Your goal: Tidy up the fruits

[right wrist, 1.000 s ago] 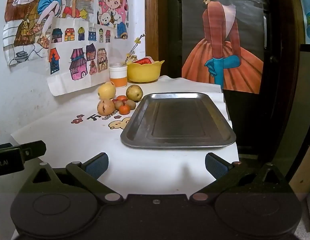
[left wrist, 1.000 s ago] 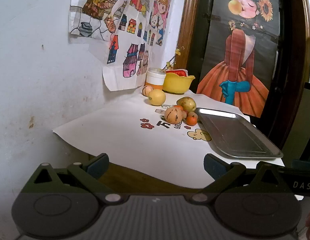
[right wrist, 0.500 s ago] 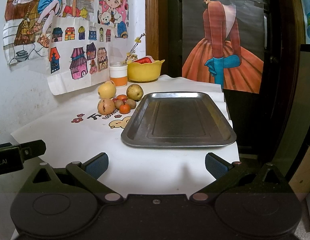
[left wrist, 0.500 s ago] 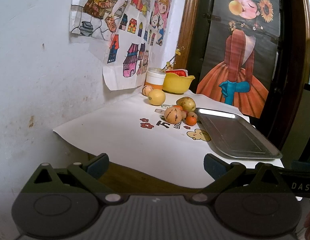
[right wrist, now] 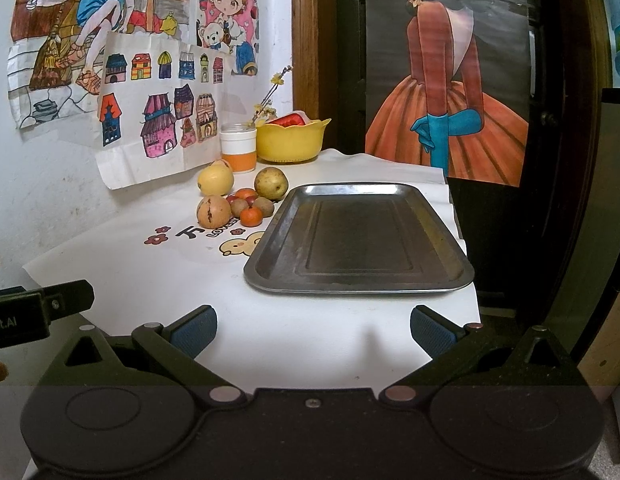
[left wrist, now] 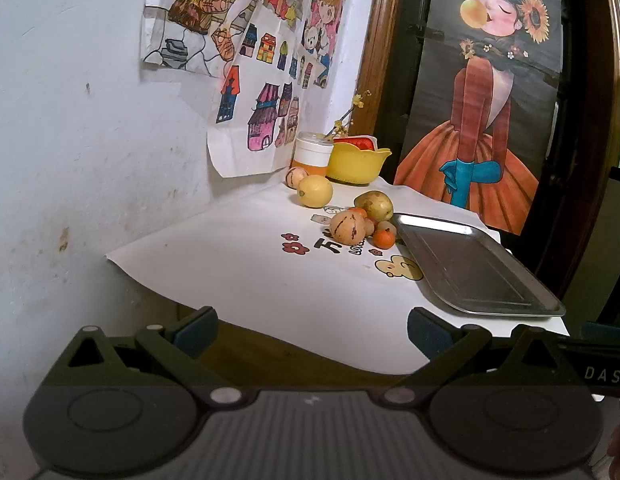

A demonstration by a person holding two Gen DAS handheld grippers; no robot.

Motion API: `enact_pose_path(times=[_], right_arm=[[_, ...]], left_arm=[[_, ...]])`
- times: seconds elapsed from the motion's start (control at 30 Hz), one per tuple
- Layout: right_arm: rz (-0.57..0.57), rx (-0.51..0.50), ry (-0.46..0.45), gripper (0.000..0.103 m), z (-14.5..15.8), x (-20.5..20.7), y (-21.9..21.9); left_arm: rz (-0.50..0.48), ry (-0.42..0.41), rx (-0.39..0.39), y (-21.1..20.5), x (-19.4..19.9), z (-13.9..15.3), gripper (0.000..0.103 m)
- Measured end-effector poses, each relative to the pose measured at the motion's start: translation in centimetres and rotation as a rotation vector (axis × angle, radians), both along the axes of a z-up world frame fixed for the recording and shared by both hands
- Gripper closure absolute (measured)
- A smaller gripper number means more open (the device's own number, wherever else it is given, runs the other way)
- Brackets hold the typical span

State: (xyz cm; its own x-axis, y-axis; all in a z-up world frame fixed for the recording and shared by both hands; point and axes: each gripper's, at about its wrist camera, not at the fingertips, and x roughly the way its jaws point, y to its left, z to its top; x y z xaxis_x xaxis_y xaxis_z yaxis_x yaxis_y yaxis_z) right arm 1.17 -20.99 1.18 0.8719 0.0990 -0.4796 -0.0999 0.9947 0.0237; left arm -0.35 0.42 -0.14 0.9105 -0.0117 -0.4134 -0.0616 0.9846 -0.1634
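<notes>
A pile of fruit lies on the white table cover: a yellow lemon [left wrist: 315, 191] [right wrist: 215, 179], a greenish pear [left wrist: 374, 205] [right wrist: 271, 183], a tan scarred round fruit [left wrist: 347, 227] [right wrist: 213, 211], a small orange tangerine [left wrist: 384, 238] [right wrist: 251, 216] and brown kiwis [right wrist: 263, 206]. An empty steel tray [left wrist: 478, 268] [right wrist: 358, 240] sits to their right. My left gripper [left wrist: 312, 332] is open, well short of the fruit at the table's near edge. My right gripper [right wrist: 313, 330] is open too, in front of the tray.
A yellow bowl [right wrist: 290, 140] with something red and a white-and-orange cup [right wrist: 238, 147] stand at the back by the wall. Drawings hang on the wall at left; a door with a poster is behind. The table's right edge [right wrist: 472, 280] drops off beside the tray.
Both views have crept slightly closer to the table; the fruit and tray have not moved and both grippers stay open.
</notes>
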Motion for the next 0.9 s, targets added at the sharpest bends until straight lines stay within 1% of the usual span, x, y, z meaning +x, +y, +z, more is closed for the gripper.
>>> enact_pose_path(times=[0.9], right_arm=[[0.000,-0.003,0.004,0.000,0.03,0.10,0.17]], left_arm=[[-0.009,0.015,-0.003,-0.11,-0.01,0.02,0.000]])
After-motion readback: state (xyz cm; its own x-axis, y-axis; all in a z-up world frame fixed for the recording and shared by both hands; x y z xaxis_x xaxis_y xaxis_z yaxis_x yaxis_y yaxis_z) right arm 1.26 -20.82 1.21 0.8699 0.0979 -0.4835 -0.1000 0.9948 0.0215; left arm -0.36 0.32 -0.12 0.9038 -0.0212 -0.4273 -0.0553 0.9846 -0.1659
